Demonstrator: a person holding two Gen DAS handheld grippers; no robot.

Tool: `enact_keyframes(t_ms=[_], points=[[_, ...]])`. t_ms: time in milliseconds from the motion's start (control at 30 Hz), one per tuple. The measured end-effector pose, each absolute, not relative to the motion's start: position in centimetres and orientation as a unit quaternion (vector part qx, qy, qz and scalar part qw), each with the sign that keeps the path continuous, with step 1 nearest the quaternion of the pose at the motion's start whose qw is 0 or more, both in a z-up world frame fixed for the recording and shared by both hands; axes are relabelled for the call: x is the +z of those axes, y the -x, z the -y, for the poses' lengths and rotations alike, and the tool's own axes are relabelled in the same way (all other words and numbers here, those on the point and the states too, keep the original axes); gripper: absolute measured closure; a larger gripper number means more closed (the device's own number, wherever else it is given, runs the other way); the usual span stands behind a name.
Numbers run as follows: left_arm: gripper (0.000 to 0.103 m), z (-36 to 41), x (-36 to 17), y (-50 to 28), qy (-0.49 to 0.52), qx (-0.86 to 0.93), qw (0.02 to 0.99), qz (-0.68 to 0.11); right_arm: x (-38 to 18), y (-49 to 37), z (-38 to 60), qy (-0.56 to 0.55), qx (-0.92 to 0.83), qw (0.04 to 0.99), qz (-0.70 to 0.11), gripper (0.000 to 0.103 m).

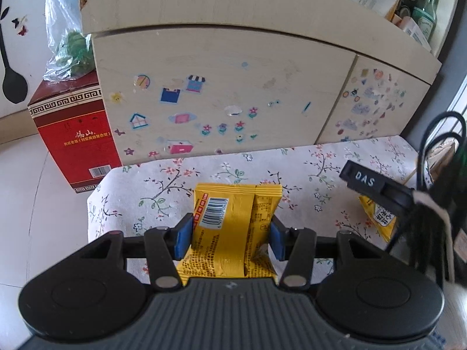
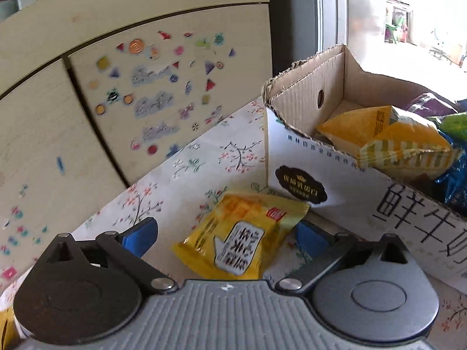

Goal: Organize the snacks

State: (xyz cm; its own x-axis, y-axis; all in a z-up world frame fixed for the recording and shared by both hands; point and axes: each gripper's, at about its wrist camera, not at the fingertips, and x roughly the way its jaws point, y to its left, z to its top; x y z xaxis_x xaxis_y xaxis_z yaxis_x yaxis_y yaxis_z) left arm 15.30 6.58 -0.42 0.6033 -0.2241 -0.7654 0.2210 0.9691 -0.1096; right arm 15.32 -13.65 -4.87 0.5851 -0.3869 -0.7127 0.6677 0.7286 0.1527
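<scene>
In the left wrist view my left gripper (image 1: 229, 233) is shut on a yellow snack packet (image 1: 230, 227), barcode side up, its blue pads pressing both sides above the floral tablecloth (image 1: 163, 180). At the right of that view the other gripper's black finger hangs over a second yellow packet (image 1: 378, 218). In the right wrist view my right gripper (image 2: 224, 237) stands open, its blue pads well apart on either side of that yellow packet (image 2: 242, 237), which lies flat on the cloth beside a cardboard box (image 2: 335, 180). The pads do not touch it.
The cardboard box holds several snack bags (image 2: 388, 137) and stands at the table's right. A stickered wooden cabinet (image 1: 227, 87) backs the table. A red carton (image 1: 76, 134) with a plastic bag on it stands on the floor to the left.
</scene>
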Motion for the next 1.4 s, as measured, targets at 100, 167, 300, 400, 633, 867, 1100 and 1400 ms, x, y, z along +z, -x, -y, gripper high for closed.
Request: enact_keyframes(t_ms=[100, 167, 300, 400, 633, 867, 1100, 1400], points=[[0.052, -6.5, -0.5, -15.2, 0.0, -0.125, 0.894, -0.429, -5.1, -15.1, 14.1, -0.2, -0.317, 0.868, -0.325, 0.012], [0.052, -6.4, -0.5, -15.2, 0.0, -0.127, 0.894, -0.429, -5.0, -14.8, 14.6, -0.197, -0.31, 0.875, -0.317, 0.029], [0.052, -5.9, -0.6, -15.1, -0.004, -0.13, 0.895, -0.427, -5.1, -13.7, 15.6, -0.196, -0.271, 0.891, -0.306, 0.038], [0.052, -5.5, -0.5, -15.0, -0.007, -0.133, 0.895, -0.425, -5.2, -12.4, 15.8, -0.176, -0.224, 0.909, -0.305, 0.039], [0.052, -4.0, -0.2, -14.4, -0.018, -0.148, 0.895, -0.421, -4.2, -9.4, 15.0, -0.141, -0.134, 0.924, -0.328, 0.039], [0.052, -2.4, 0.6, -13.4, -0.024, -0.16, 0.898, -0.408, -1.2, -8.1, 13.9, -0.077, -0.073, 0.933, -0.344, 0.043], [0.052, -1.3, 1.6, -12.6, -0.014, -0.169, 0.902, -0.398, 2.5, -6.7, 15.1, -0.044, -0.01, 0.932, -0.36, 0.053], [0.052, -2.5, 1.5, -13.0, -0.007, -0.15, 0.902, -0.404, -0.3, -5.5, 19.6, -0.18, -0.023, 0.896, -0.405, 0.047]])
